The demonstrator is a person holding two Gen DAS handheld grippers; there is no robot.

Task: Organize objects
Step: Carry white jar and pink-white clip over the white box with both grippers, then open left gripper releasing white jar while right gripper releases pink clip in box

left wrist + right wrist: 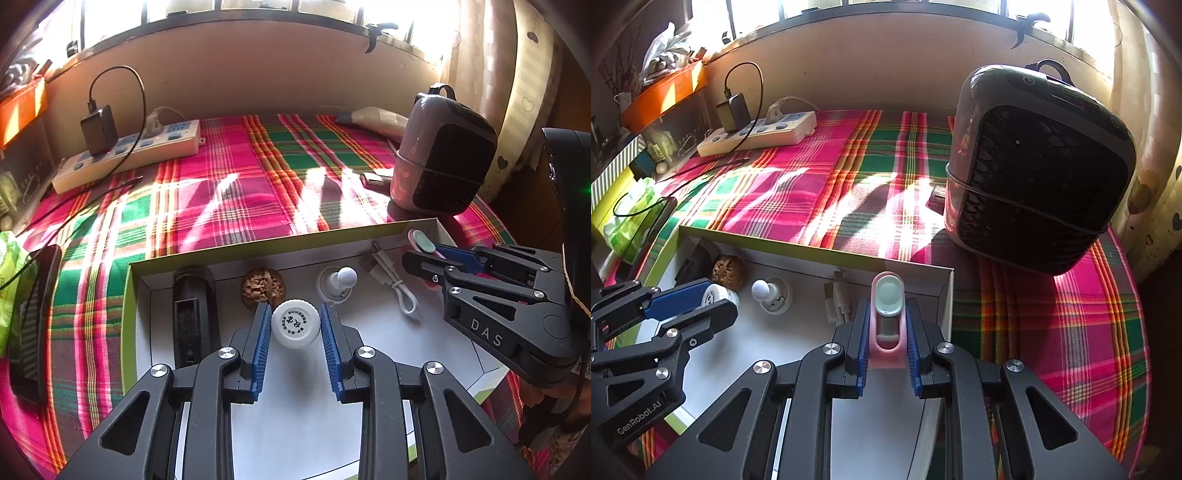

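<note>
A shallow white box with a green rim point(258, 245) lies on the plaid cloth; it also shows in the right wrist view point(812, 247). My left gripper point(295, 323) is shut on a small white bottle point(295, 324) with a printed cap, held over the box floor; the bottle also shows in the right wrist view point(714, 295). My right gripper point(886, 332) is shut on a pink object with a pale green pad point(887, 295), at the box's right end. It also shows in the left wrist view point(423, 240). In the box lie a walnut point(263, 286), a black holder point(192, 306), a white knob piece point(340, 280) and a white cable point(391, 284).
A dark fan heater point(1034, 170) stands right of the box. A white power strip point(129, 155) with a black charger point(98, 129) lies at the back left. A black phone point(33, 325) and a green bag point(9, 280) lie at the left. A small dark object point(375, 180) lies by the heater.
</note>
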